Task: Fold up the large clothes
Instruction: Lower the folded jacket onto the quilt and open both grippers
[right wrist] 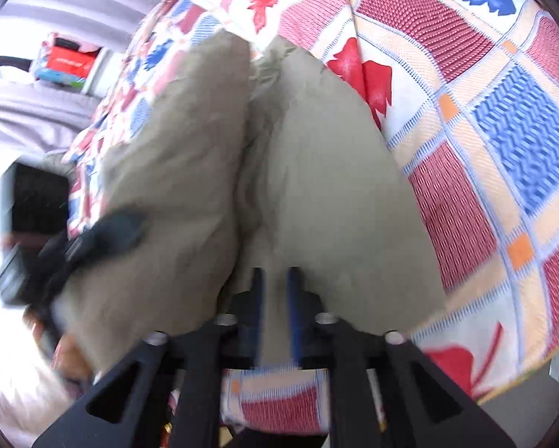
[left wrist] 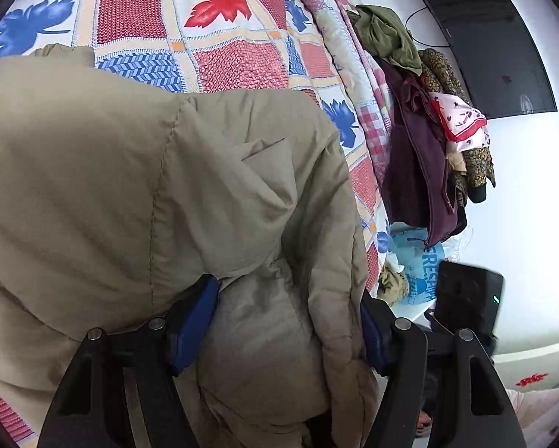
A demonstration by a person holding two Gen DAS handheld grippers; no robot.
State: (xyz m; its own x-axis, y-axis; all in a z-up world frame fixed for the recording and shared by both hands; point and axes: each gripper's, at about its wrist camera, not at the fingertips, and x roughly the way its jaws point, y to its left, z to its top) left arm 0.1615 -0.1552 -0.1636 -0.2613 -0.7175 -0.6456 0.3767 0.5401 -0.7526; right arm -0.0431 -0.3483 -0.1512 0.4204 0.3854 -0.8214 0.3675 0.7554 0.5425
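Up close, left gripper [left wrist: 290, 321] has its blue pads [left wrist: 193, 324] spread wide around a thick fold of the khaki padded jacket [left wrist: 167, 171]; whether they press it I cannot tell. Right gripper [right wrist: 275, 310]: pads narrowly apart over the jacket hem, clamping nothing, view blurred. Jacket lies bunched on the patchwork quilt [left wrist: 212, 48], near the bed edge. Risk: puffy filling springs the fold open, or slick fabric slides off the bed edge. Beyond: clothes pile [left wrist: 421, 130] and dark monitor [left wrist: 496, 44], well clear of the work.
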